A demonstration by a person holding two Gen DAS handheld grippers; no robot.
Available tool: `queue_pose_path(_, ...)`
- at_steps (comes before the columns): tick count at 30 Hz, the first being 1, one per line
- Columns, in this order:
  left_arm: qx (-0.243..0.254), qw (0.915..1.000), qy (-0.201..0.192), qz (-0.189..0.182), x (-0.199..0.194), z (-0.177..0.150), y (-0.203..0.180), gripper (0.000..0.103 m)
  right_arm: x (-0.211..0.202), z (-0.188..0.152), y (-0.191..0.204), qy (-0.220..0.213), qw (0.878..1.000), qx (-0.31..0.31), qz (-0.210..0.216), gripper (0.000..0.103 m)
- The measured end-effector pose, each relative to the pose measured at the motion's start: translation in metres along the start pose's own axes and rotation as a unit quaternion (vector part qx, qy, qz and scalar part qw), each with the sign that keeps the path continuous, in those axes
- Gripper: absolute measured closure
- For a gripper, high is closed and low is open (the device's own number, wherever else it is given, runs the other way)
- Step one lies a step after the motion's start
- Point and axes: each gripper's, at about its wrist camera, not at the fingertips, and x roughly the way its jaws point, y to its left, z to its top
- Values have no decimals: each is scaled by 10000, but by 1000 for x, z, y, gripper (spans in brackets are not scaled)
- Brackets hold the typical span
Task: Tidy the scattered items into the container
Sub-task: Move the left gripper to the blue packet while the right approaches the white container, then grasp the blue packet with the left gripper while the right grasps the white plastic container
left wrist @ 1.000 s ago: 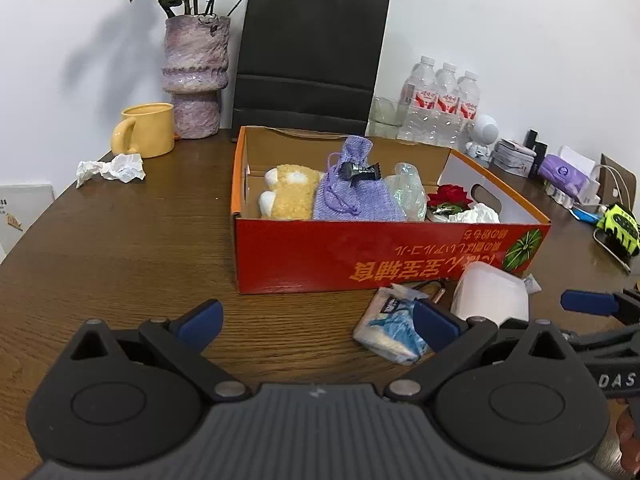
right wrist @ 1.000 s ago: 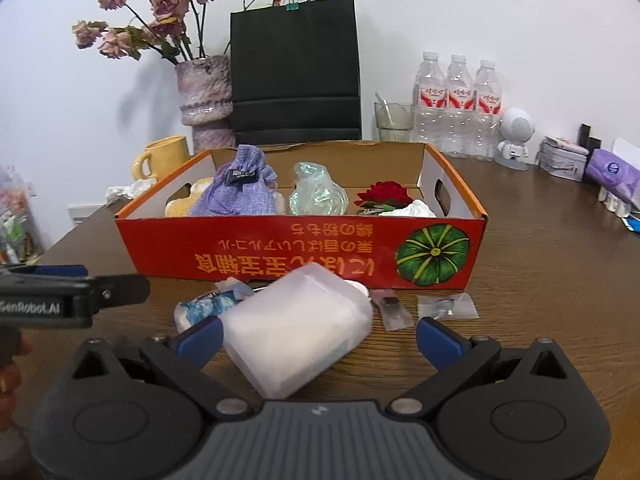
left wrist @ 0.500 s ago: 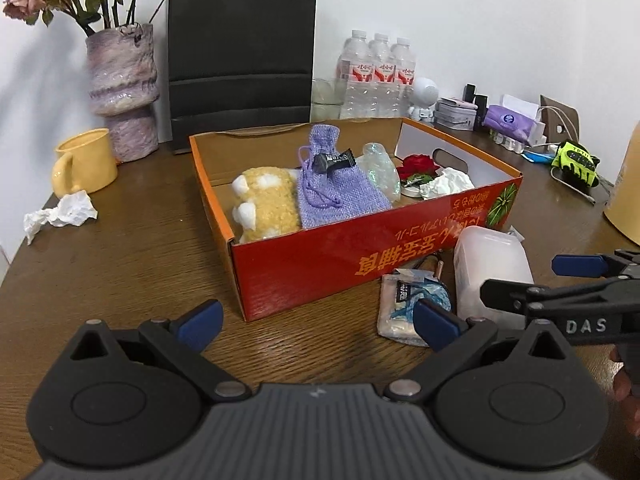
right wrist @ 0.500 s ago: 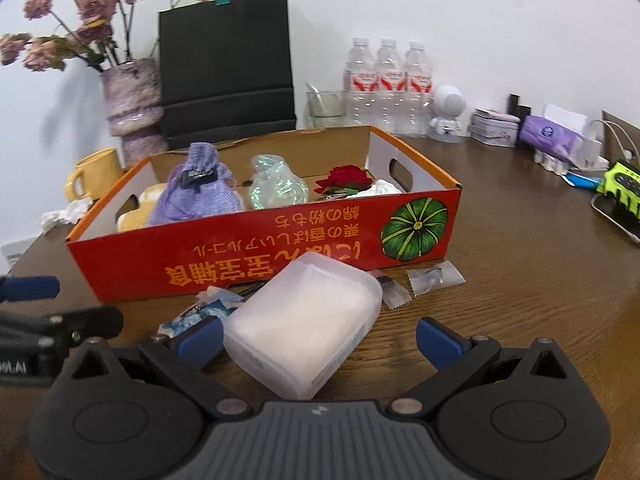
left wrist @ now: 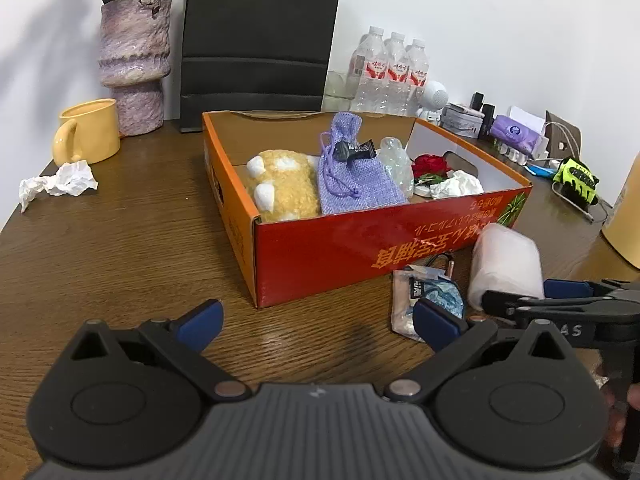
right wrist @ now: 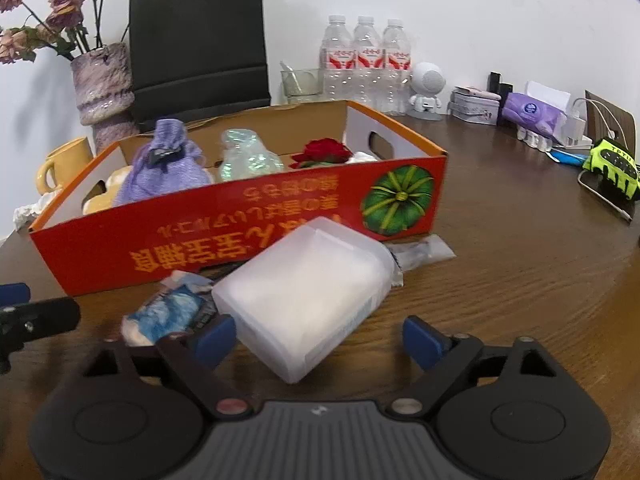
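A red cardboard box (left wrist: 360, 248) (right wrist: 200, 240) holds a yellow plush (left wrist: 284, 188), a purple pouch (left wrist: 352, 176) and a red rose (left wrist: 430, 164). In front of it on the table lie a translucent white plastic case (right wrist: 312, 296) (left wrist: 504, 260), a blue-and-white packet (right wrist: 168, 312) (left wrist: 424, 292) and clear sachets (right wrist: 424, 252). My right gripper (right wrist: 318, 340) straddles the case's near corner. Its jaws are closing, and the right pad is still apart from the case. My left gripper (left wrist: 318, 320) is open over bare table with nothing between its fingers, and the packet lies just beyond its right finger.
A crumpled tissue (left wrist: 60, 182) lies at the far left near a yellow mug (left wrist: 86, 136) and a vase (left wrist: 134, 64). A black paper bag (left wrist: 256, 40) and water bottles (left wrist: 392, 68) stand behind the box. Small desk items line the right edge.
My right gripper's jaws have narrowed and it has come down closer around the white case. My left gripper has swung a little, so the box now sits more to the right.
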Motion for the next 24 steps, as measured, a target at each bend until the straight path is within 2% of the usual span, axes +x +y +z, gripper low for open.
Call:
queue_pose_path(6,-26,10000,20,28,2,-1,-4,0,-6,-5,-16,-27,9999,-5,146,24)
queue_pose_path(9,-29,10000,29,48,3,-1,-6,0,-10,-7,-21,-20,9999,26,144,18)
queue_pose_path(11,-38,10000,18,47,3,-1,-7,0,-14,-7,-21,-123,9997,95,173,10)
queue_pose_path(13,-56,10000,4,36,3,-1,-7,0,-15,-5,-18,-189,9996,51,181,8)
queue_pose_path(24,-138,9999,-28,24,1,-2,-2,0,-6,4,-6,-153,9998,69,70,8)
